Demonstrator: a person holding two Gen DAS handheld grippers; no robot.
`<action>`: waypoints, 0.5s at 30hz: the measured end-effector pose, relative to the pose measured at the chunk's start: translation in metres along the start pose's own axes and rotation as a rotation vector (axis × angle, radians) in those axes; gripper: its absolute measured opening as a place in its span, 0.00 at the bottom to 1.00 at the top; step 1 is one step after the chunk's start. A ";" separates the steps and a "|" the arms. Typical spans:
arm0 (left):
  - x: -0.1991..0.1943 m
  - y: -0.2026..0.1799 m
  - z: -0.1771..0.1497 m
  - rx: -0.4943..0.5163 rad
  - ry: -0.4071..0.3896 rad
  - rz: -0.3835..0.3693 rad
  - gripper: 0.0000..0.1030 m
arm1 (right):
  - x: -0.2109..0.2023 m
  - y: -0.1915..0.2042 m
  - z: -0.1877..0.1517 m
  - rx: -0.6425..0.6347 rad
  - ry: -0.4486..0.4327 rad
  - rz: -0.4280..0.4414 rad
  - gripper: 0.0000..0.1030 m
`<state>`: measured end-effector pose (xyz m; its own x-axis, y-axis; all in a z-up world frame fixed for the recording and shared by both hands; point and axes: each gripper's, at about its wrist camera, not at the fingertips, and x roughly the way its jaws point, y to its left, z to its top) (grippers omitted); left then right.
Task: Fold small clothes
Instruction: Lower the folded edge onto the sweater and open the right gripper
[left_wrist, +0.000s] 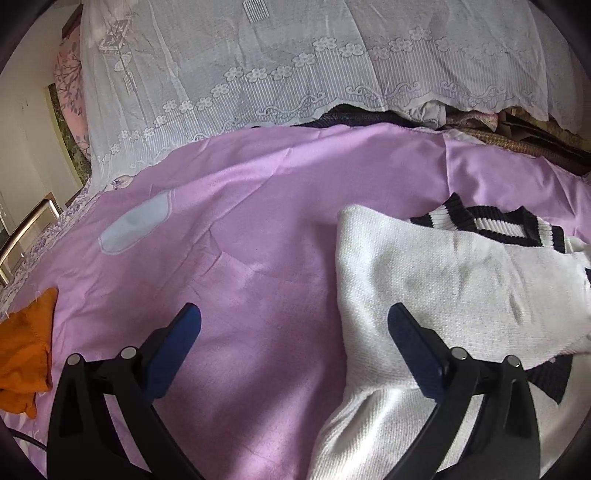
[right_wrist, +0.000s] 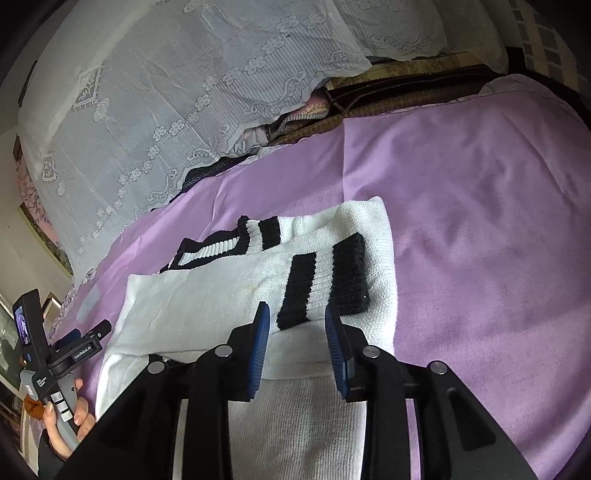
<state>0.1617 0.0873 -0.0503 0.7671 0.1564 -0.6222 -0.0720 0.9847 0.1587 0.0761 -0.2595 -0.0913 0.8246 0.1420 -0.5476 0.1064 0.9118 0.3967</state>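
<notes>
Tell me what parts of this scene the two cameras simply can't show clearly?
- White sweater: left wrist view, its right side runs off the frame edge; the near part sits behind the left tongs.
- Sweater hem: right wrist view, hidden under the right tongs.
- Orange cloth: cut off by the left edge.
- Pile under the lace cover: mostly covered.
- Tiny handle screen: too small to read.

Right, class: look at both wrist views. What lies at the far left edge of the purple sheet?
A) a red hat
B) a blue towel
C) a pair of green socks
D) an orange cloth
D: a crumpled orange cloth lies at the left edge of the purple sheet, apart from the white sweater.
</notes>
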 end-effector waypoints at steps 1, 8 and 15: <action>-0.004 0.000 -0.001 0.003 -0.007 -0.001 0.96 | -0.003 0.000 -0.002 0.001 -0.002 0.004 0.31; -0.039 0.003 -0.016 0.019 -0.054 0.007 0.96 | -0.035 -0.001 -0.024 0.000 -0.012 0.033 0.31; -0.073 0.013 -0.045 0.040 -0.077 0.018 0.96 | -0.066 0.013 -0.054 -0.080 -0.014 0.053 0.36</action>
<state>0.0766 0.0920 -0.0373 0.8128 0.1663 -0.5583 -0.0619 0.9776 0.2011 -0.0070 -0.2364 -0.0898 0.8354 0.1858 -0.5172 0.0187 0.9310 0.3645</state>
